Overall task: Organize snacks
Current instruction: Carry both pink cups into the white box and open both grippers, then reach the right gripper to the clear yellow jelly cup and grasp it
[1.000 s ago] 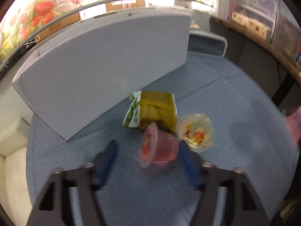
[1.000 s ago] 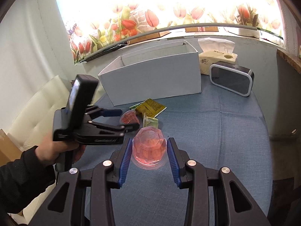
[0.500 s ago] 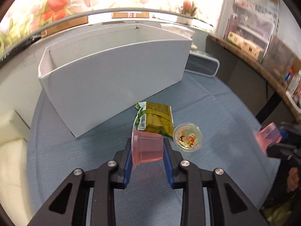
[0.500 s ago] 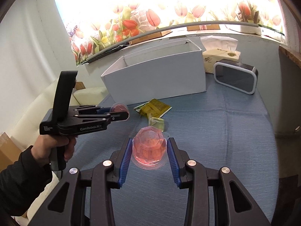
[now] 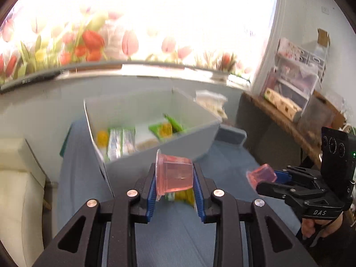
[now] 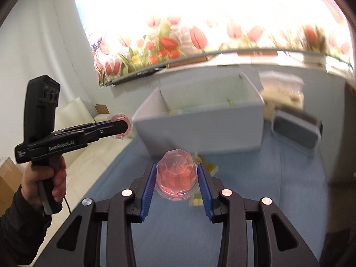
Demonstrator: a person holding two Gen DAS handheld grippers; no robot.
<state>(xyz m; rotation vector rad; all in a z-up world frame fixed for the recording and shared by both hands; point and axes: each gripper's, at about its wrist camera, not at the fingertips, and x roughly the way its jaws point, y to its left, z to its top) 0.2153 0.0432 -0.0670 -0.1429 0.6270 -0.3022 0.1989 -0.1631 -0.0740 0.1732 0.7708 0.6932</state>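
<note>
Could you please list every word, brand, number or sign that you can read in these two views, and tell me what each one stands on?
"GenRobot.AI": white lettering on the side of the left gripper, in the right wrist view.
"DAS": white letters on the body of the right gripper, in the left wrist view.
Snack packets inside the white box: print too blurred to read.
Tissue box behind the white box: print too blurred to read.
</note>
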